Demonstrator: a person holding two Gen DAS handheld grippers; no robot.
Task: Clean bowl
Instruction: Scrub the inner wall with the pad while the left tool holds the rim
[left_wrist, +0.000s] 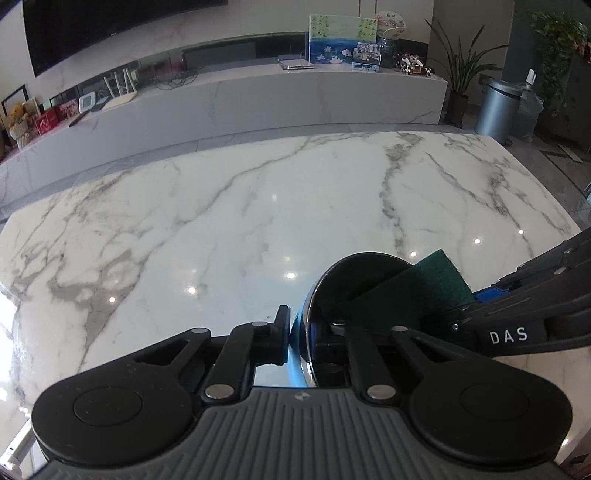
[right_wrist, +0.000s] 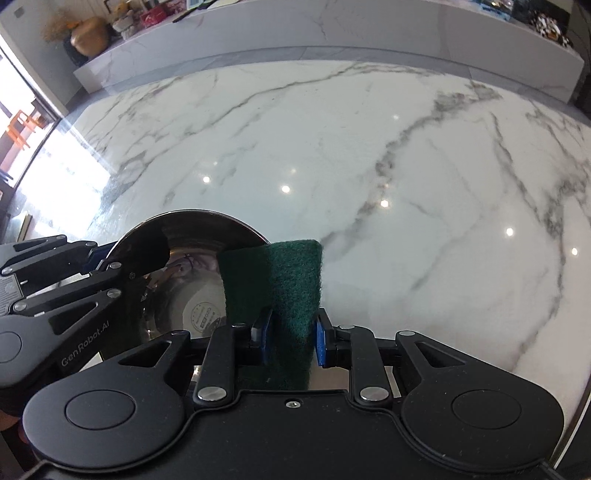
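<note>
A polished stainless steel bowl (right_wrist: 192, 280) is gleaming like a mirror inside, its rim (left_wrist: 308, 321) shining bright. A dark green scouring pad (right_wrist: 291, 291) is looking coarse, fibrous and matt. The white marble tabletop (left_wrist: 221, 221) with grey veins is reflecting ceiling lights, glossy and smooth. Both grippers are showing matt black plastic arms, blue pads (right_wrist: 320, 343) and small metal rivets

"DAS" stands on the right claw (left_wrist: 476, 295); "GenRobot.AI" on the left claw (right_wrist: 110, 254).

bowl (left_wrist: 354, 280) base hidden by scouring pad (left_wrist: 406, 291)
</note>
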